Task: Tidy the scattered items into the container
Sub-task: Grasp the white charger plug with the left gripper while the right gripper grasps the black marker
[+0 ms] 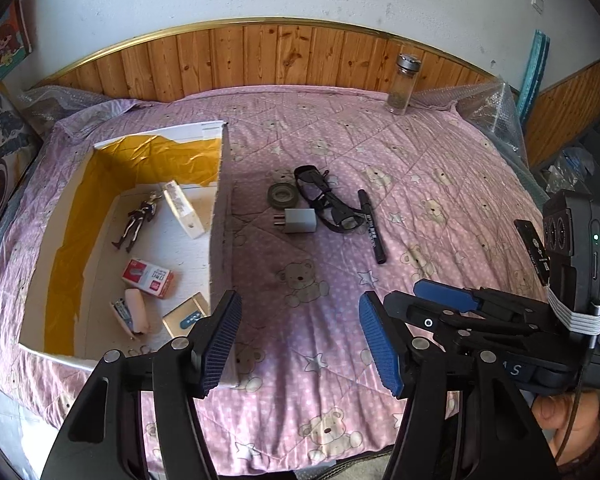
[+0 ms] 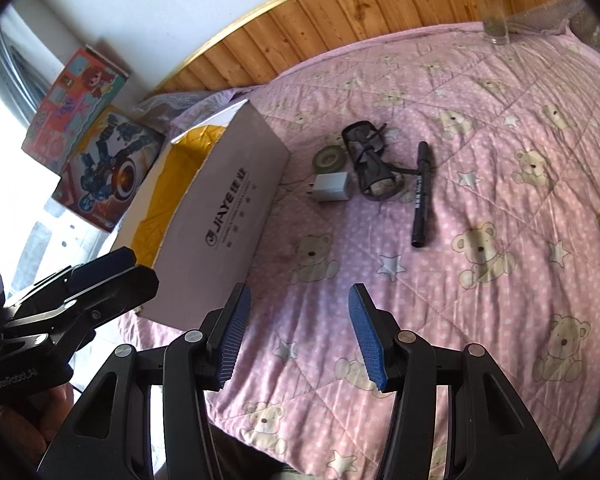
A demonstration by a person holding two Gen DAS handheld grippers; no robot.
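Left of frame: box (image 1: 216, 216) holding figure (image 1: 136, 222) and small cartons, centre: tape roll (image 1: 283, 194), charger (image 1: 299, 220), glasses (image 1: 327, 200), marker (image 1: 372, 226) loose on quilt (image 1: 420, 184), left gripper (image 1: 300, 344) and right gripper (image 2: 296, 336) both spread wide, empty, at bottom.

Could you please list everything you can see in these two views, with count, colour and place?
Box: 1, white with gold lining, left on the quilt.
Figure: 1, dark, in the box.
Cartons: 2, white and red-white, in the box.
Stapler: 1, pale, in the box.
Card: 1, tan, box's near corner.
Tape roll: 1, grey, right of the box.
Charger: 1, white, just below the tape roll in the view.
Glasses: 1, black, beside the charger.
Marker: 1, black, right of the glasses.
Jar: 1, clear, metal lid, by the wood panel.
Quilt: 1, pink, bears.
Toy boxes: 2, colourful, behind the box.
Left gripper: open, empty.
Right gripper: open, empty.
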